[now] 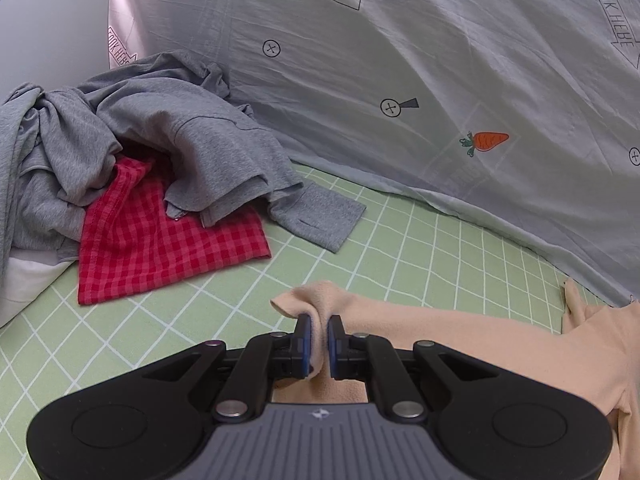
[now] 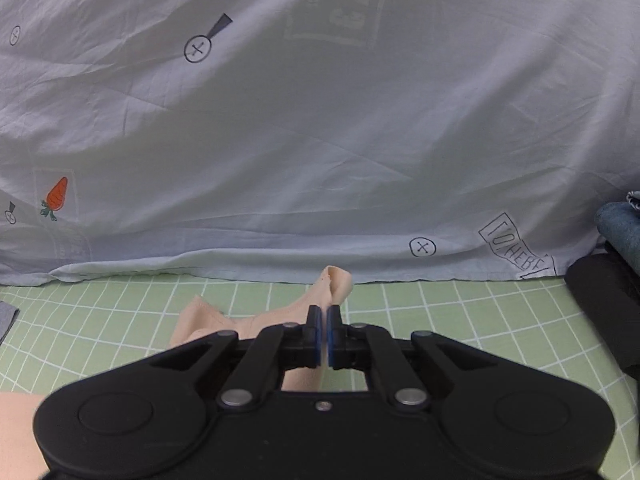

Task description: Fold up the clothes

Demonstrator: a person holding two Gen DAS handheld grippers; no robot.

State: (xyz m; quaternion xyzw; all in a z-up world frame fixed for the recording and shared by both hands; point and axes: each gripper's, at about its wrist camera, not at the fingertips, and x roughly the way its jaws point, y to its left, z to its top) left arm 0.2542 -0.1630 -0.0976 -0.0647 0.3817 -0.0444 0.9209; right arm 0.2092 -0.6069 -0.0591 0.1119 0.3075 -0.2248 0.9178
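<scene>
A peach garment (image 1: 500, 344) lies on the green checked sheet (image 1: 400, 248). My left gripper (image 1: 319, 322) is shut on a bunched corner of it, and the cloth pokes up between the blue pads. In the right wrist view the same peach garment (image 2: 208, 322) stretches off to the left. My right gripper (image 2: 323, 314) is shut on another corner, which sticks up just beyond the fingertips. Most of the garment is hidden under the two gripper bodies.
A heap of grey clothes (image 1: 132, 132) sits on a red checked cloth (image 1: 160, 248) at the left. A pale blue printed duvet (image 2: 320, 140) rises behind. Dark folded clothes (image 2: 612, 280) are stacked at the right edge.
</scene>
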